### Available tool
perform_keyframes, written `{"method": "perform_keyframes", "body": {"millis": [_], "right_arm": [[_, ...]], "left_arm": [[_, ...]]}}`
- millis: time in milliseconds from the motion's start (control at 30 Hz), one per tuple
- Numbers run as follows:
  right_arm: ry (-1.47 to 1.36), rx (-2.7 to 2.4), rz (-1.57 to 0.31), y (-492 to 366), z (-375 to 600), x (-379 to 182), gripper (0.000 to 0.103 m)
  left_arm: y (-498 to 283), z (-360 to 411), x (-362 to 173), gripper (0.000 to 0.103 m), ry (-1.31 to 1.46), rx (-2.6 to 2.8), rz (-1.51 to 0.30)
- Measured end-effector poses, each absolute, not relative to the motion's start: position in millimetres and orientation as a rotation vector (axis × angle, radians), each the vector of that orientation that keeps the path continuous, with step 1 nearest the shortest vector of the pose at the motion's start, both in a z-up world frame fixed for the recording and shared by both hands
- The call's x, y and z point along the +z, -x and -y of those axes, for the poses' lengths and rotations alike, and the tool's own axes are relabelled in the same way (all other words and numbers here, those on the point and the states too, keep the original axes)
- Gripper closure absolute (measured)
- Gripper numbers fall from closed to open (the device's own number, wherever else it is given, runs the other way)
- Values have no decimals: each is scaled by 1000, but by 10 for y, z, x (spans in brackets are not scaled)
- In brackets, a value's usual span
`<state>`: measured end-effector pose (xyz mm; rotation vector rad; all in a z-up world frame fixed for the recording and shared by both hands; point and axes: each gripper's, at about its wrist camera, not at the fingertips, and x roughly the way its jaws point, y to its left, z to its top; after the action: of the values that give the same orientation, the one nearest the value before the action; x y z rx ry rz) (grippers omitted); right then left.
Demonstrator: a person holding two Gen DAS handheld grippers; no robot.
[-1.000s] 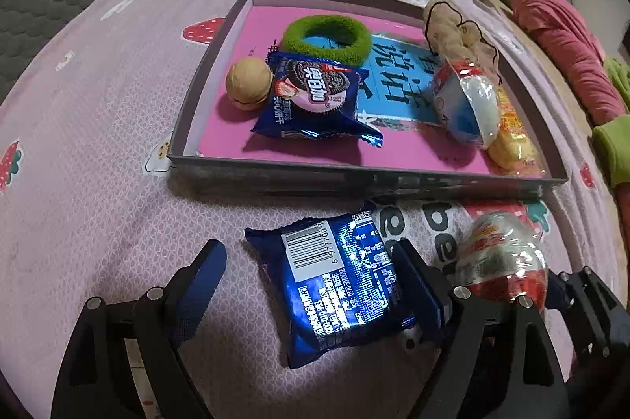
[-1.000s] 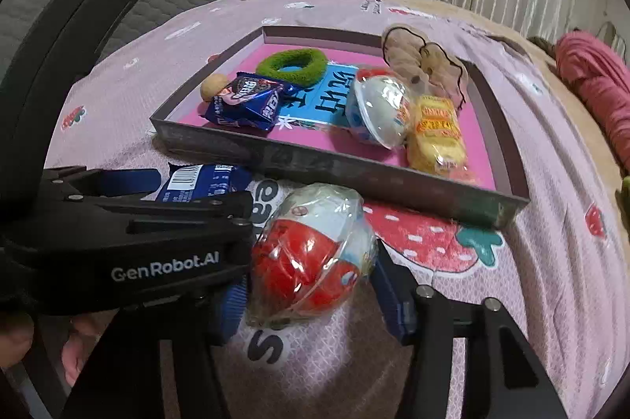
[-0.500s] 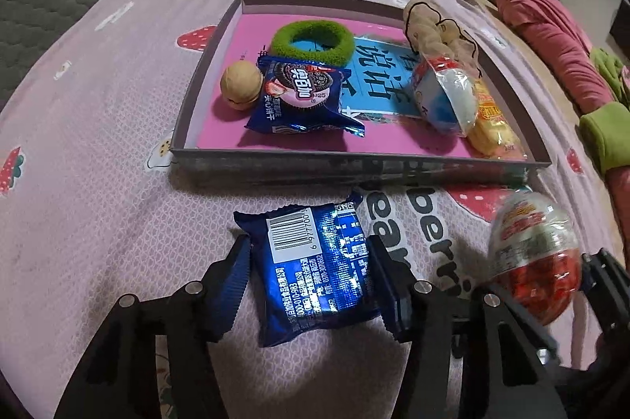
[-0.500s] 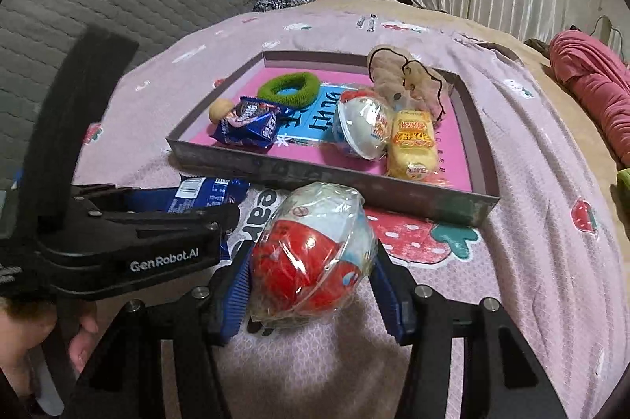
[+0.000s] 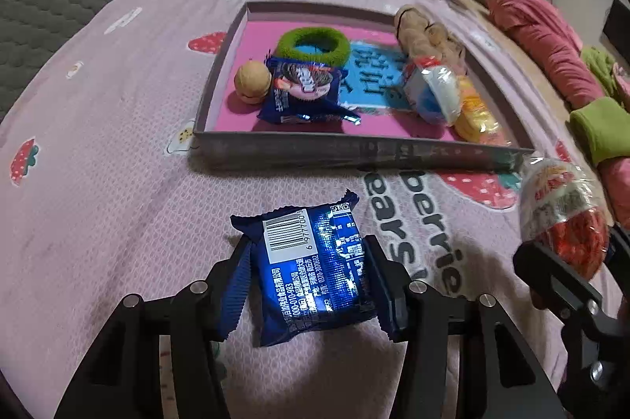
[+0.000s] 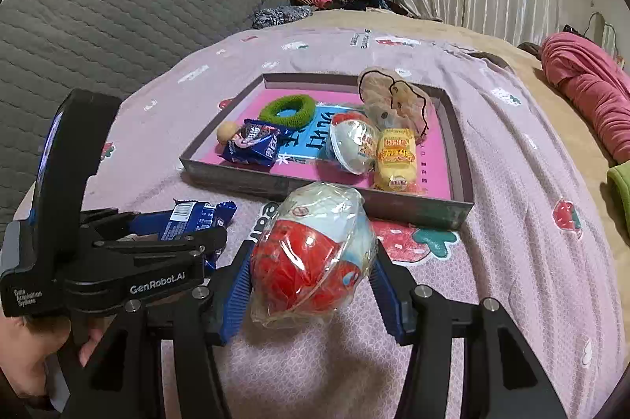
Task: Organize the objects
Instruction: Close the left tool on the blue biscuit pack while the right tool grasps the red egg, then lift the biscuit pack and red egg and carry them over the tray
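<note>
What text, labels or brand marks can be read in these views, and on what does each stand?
"GenRobot.AI": side of the left gripper.
"berrie" and "ears", both cut off: printed on the bedsheet.
Barcode digits beginning "6 97770": back of the blue snack packet; its small Chinese print is too fine to read.
Blue panel with large Chinese characters in the tray: blurred.
Yellow snack pack: unreadable.

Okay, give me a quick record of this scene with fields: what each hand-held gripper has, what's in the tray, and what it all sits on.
Left hand-held gripper: jaws closing on a blue snack packet, barcode side up
Right hand-held gripper: shut on a red and white wrapped egg, raised off the cover
Tray: green ring, walnut, blue cookie packet, blue and white wrapped egg, yellow packet, beige plush item
Surface: pink strawberry-print cover
</note>
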<state>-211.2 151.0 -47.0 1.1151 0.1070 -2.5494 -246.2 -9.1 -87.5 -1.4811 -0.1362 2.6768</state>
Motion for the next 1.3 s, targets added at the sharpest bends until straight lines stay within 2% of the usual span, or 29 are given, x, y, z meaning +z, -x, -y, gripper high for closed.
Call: {"method": "perform_keyframes", "body": {"millis": [333, 833, 1300], "right_arm": [[-1051, -2568, -123, 1964, -1529, -145, 47], [-856, -2645, -149, 1782, -1612, 738, 47], [-762, -2701, -220, 2317, -1614, 1151, 47]], "left_arm": [[2250, 85, -412, 47, 1396, 2742, 68], [1991, 81, 536, 47, 1185, 2843, 32], [2460, 143, 950, 47, 1062, 2901, 4]]}}
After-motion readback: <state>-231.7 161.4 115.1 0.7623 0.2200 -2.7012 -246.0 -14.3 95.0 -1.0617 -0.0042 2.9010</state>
